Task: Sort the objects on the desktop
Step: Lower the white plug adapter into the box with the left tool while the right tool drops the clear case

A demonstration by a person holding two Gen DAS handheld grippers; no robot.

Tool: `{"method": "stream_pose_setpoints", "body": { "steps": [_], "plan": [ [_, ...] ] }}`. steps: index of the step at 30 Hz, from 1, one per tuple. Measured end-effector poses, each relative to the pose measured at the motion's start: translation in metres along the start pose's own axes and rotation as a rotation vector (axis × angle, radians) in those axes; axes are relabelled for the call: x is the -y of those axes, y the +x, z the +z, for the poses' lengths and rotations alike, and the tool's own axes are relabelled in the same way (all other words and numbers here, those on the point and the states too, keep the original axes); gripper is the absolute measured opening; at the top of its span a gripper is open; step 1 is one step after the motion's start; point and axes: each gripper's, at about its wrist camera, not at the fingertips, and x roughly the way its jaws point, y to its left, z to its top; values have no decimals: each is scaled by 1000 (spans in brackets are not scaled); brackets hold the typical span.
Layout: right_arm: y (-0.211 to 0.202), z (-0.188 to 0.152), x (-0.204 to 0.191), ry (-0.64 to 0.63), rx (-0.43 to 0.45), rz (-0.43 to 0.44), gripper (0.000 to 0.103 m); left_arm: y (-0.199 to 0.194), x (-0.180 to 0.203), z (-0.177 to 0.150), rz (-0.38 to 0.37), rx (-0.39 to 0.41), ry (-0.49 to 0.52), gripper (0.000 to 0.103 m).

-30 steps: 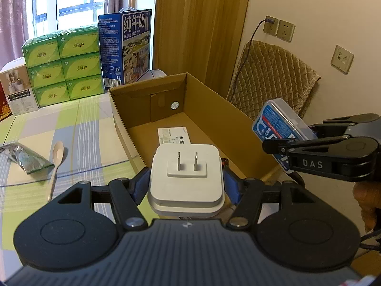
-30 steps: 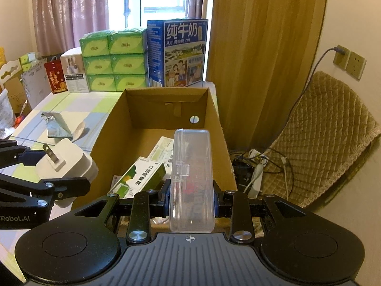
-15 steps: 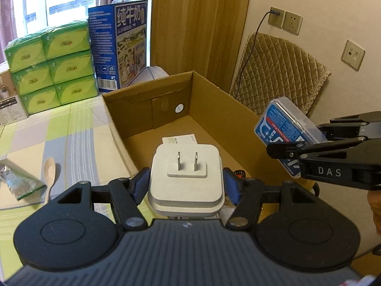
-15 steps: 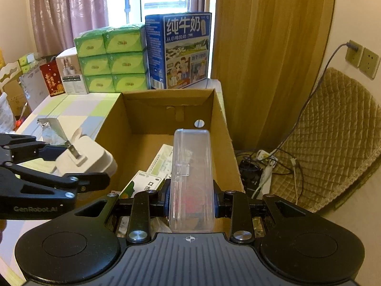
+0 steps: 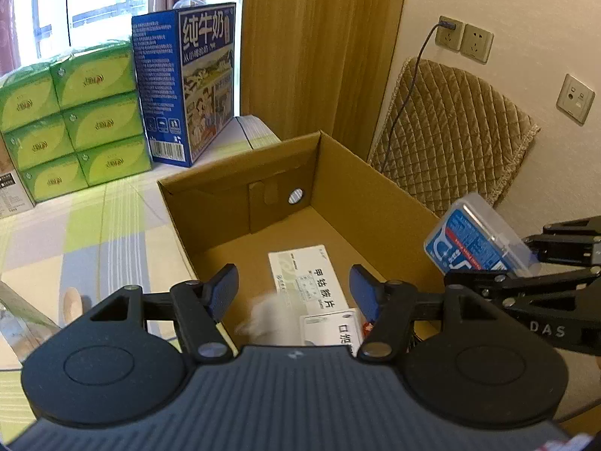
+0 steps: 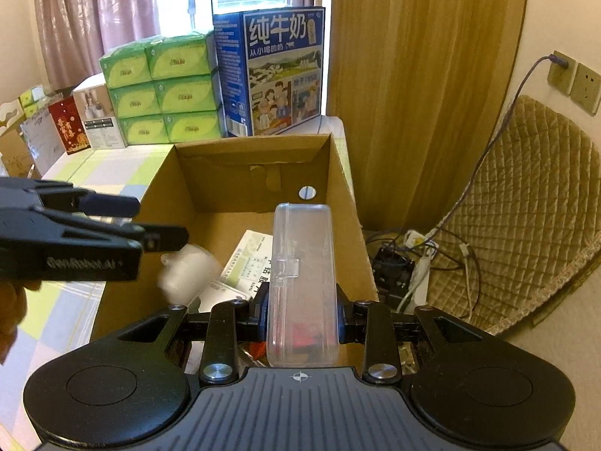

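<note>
My left gripper (image 5: 293, 290) stands open above the near left edge of the open cardboard box (image 5: 379, 203), nothing between its blue pads. Below it the white plug adapter (image 5: 268, 323) is a blur in mid-fall inside the box; the right wrist view shows the adapter (image 6: 188, 272) under the left gripper (image 6: 150, 221). My right gripper (image 6: 302, 310) is shut on a clear plastic case (image 6: 302, 282), held over the near right side of the box (image 6: 345, 203). From the left wrist view the case (image 5: 477, 238) shows a blue label. Medicine boxes (image 5: 306, 278) lie on the box floor.
Green tissue packs (image 5: 71, 127) and a blue milk carton box (image 5: 188, 82) stand behind the cardboard box on the checked tablecloth. A wooden spoon (image 5: 71, 300) lies left of the box. A quilted chair (image 6: 526, 206) and a power strip with cables (image 6: 413, 259) are to the right.
The left gripper has opened and let go of the white plug adapter, which is dropping into the box. Both grippers moved forward over the box; the right one still holds the case.
</note>
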Motion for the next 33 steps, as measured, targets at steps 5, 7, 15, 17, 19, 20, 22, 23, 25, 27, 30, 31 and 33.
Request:
{"method": "stream_pose_setpoints", "body": {
  "steps": [5, 7, 15, 17, 19, 20, 22, 23, 25, 27, 30, 31, 33],
  "plan": [
    [8, 2, -6, -7, -11, 9, 28, -6, -9, -2, 12, -2, -4, 61],
    [12, 2, -9, -10, -16, 14, 28, -8, -11, -4, 20, -3, -3, 61],
    [23, 11, -17, -20, -4, 26, 29, -18, -20, -9, 27, 5, -10, 64],
    [22, 14, -15, -14, 11, 26, 47, -21, -22, -10, 27, 8, -14, 66],
    [16, 15, -13, -3, 35, 26, 64, -24, -24, -12, 26, 9, -17, 67],
    [12, 15, -13, -3, 44, 29, 64, -26, -25, -13, 27, 8, -19, 67],
    [6, 14, -12, -3, 48, 27, 64, -29, -26, -17, 29, 5, -24, 67],
    [3, 13, -12, -4, 47, 25, 64, -30, -27, -19, 29, 2, -27, 68],
    [-2, 10, -13, -6, 41, 22, 65, -35, -28, -23, 29, 1, -36, 71],
    [-9, 6, -16, -8, 32, 24, 67, -42, -28, -27, 28, 3, -44, 73],
    [-20, 1, -23, -21, 20, 13, 74, -54, -29, -32, 33, 7, -50, 75],
    [-24, -1, -26, -25, 18, 11, 75, -59, -29, -35, 35, 9, -51, 76],
    [-32, -4, -32, -35, 17, 5, 82, -68, -30, -38, 41, 12, -53, 78]
  ]
}}
